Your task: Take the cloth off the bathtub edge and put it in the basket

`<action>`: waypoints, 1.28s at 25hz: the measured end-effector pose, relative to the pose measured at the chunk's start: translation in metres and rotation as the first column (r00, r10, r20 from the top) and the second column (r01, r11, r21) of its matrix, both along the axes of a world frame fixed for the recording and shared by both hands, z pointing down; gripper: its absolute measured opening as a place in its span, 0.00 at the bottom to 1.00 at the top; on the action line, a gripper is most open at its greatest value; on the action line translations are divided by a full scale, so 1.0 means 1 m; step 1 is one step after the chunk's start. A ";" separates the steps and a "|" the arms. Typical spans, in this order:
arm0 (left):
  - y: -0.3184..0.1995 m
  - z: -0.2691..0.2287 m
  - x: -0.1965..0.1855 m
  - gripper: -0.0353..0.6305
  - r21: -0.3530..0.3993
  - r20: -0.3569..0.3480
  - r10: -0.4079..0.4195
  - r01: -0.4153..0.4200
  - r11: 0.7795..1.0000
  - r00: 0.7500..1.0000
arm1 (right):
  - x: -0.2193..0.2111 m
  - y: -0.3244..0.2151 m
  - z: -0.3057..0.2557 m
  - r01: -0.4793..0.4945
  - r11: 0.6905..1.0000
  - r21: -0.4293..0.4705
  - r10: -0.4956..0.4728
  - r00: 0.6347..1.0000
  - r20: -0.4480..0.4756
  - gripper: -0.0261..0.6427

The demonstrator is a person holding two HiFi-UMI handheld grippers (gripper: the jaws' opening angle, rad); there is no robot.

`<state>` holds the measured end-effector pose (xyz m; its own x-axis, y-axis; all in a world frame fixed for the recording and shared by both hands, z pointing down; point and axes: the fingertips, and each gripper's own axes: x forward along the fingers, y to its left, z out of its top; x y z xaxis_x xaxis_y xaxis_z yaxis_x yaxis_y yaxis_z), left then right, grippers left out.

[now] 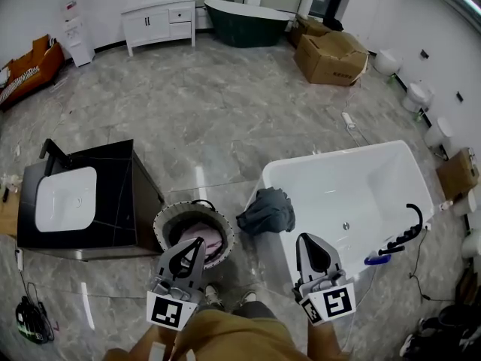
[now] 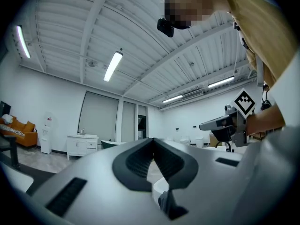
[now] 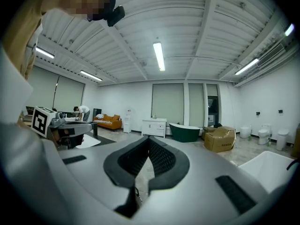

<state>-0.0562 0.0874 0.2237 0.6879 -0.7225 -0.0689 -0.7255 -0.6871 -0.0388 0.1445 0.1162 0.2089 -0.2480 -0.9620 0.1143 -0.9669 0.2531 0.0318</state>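
right gripper and left gripper hang clenched, empty. ahead, the dark cloth drapes over the near corner of the bathtub, just beside the basket. it looks soft, light, floppy; pinch its bunched top fold.

No words or numbers are showing clearly enough to read. The cardboard box far on the right is carrying small print, too tiny to tell. The cube on the left gripper and the cube on the right gripper are showing only black-and-white squares.
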 end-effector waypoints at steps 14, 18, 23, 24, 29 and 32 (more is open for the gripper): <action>-0.027 0.012 0.031 0.06 -0.026 0.016 -0.075 0.076 0.997 0.997 | 0.044 -0.043 0.022 0.039 0.998 -0.045 -0.040 0.999 -0.015 0.05; -0.030 0.015 0.035 0.06 -0.030 0.021 -0.091 0.091 0.995 0.996 | 0.049 -0.050 0.033 0.052 0.996 -0.070 -0.054 0.998 -0.019 0.05; -0.036 0.028 0.038 0.06 -0.052 0.033 -0.097 0.098 0.994 0.995 | 0.048 -0.060 0.056 0.065 0.992 -0.107 -0.070 0.997 -0.043 0.05; -0.038 0.031 0.039 0.06 -0.055 0.033 -0.098 0.100 0.993 0.995 | 0.048 -0.062 0.061 0.067 0.991 -0.116 -0.073 0.996 -0.049 0.05; -0.045 0.045 0.046 0.06 -0.071 0.036 -0.095 0.098 0.993 0.995 | 0.054 -0.069 0.098 0.065 0.983 -0.171 -0.085 0.990 -0.115 0.05; -0.049 0.054 0.050 0.06 -0.075 0.043 -0.088 0.091 0.993 0.995 | 0.061 -0.074 0.126 0.048 0.971 -0.234 -0.081 0.988 -0.133 0.05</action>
<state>-0.0060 0.0388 0.2779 0.6213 -0.7834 0.0148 -0.7832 -0.6215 -0.0184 0.2058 0.0424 0.3350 -0.2738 -0.8885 0.3684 -0.9383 0.3308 0.1005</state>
